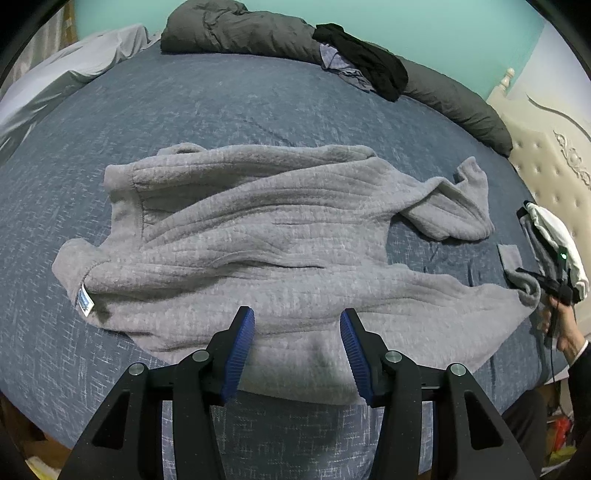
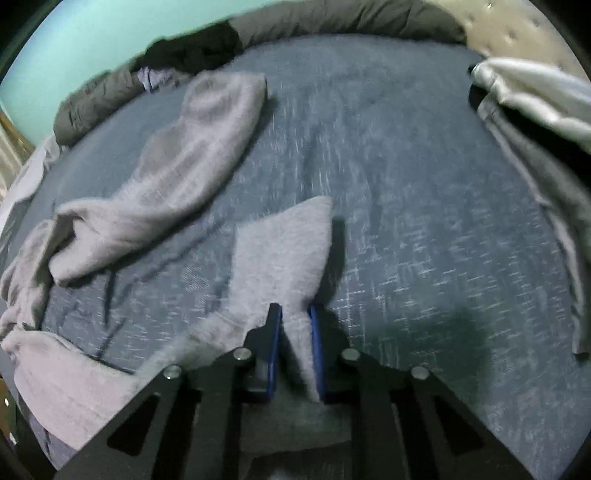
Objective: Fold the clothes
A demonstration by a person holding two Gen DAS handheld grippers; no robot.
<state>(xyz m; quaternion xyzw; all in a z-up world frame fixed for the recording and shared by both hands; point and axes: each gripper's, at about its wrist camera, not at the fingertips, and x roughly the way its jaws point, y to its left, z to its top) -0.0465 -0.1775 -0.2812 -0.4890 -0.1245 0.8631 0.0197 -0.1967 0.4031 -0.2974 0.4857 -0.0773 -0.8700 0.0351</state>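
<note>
A grey fleece sweater [image 1: 251, 236] lies spread on the blue bedspread [image 1: 221, 103], one sleeve curled at the right. My left gripper [image 1: 297, 325] is open just above the sweater's near hem, nothing between its blue pads. In the right wrist view my right gripper [image 2: 295, 314] is shut on the cuff of the sweater's near sleeve [image 2: 284, 251], which sticks out past the fingertips. The other sleeve [image 2: 177, 162] lies farther back on the left. In the left wrist view the right gripper [image 1: 528, 275] appears at the far right, a hand [image 1: 565, 332] holding it.
A dark grey duvet [image 1: 236, 29] is bunched along the far edge of the bed, with black and lilac garments [image 1: 362, 62] on it. A white and grey pile of clothes [image 2: 535, 110] sits near the padded headboard [image 1: 546, 162]. White bedding [image 1: 66, 74] lies at the far left.
</note>
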